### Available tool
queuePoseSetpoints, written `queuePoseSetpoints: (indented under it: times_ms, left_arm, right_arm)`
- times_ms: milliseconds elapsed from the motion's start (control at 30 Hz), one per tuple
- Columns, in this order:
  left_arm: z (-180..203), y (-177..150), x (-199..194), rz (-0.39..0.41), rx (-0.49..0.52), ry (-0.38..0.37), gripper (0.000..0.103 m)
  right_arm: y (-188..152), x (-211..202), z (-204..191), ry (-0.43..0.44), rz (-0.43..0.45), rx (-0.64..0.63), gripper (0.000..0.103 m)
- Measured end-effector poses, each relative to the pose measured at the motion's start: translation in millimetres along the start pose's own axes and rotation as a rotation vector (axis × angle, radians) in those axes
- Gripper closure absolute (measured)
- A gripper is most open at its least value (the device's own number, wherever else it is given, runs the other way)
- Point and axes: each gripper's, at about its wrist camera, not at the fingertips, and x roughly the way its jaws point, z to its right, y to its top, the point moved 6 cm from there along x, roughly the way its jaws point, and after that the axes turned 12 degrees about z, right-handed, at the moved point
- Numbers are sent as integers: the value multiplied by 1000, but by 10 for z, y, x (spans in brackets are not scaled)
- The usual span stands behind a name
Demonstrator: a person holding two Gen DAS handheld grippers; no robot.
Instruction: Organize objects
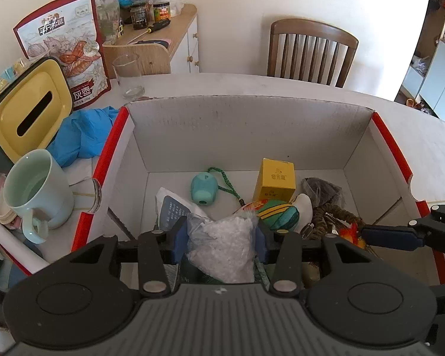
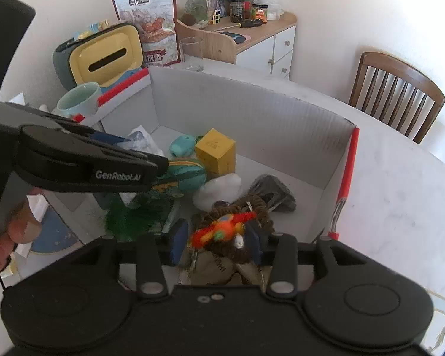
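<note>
A white cardboard box [image 1: 240, 130] with red edges stands on the table and holds several things. My left gripper [image 1: 221, 238] is shut on a clear bag of white granules [image 1: 225, 246] above the box's near side. My right gripper [image 2: 215, 238] is shut on an orange and red toy [image 2: 222, 231], which lies against a brown braided rope [image 2: 258, 207] low in the box. In the box lie a yellow carton [image 1: 277, 182], a teal pouch with a green cord [image 1: 203, 188], a striped green ball [image 1: 279, 213] and a dark bag [image 2: 271, 190].
Left of the box are a pale green mug [image 1: 35, 192], a blue cloth [image 1: 83, 136], a yellow-lidded tissue holder [image 1: 29, 112], a snack bag [image 1: 65, 47] and a glass [image 1: 129, 75]. A wooden chair [image 1: 310, 50] and a cabinet [image 1: 175, 38] stand behind the table.
</note>
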Motion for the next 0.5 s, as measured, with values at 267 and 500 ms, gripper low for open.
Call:
queuePoseSetpoints:
  times_ms: [267, 500]
  left_arm:
    - [21, 7, -112, 19, -2, -14, 44]
    - [67, 54, -329, 56, -3, -24, 41]
  right_arm:
    - [28, -138, -5, 6, 30, 9, 55]
    - [72, -351, 39, 9, 72, 37, 51]
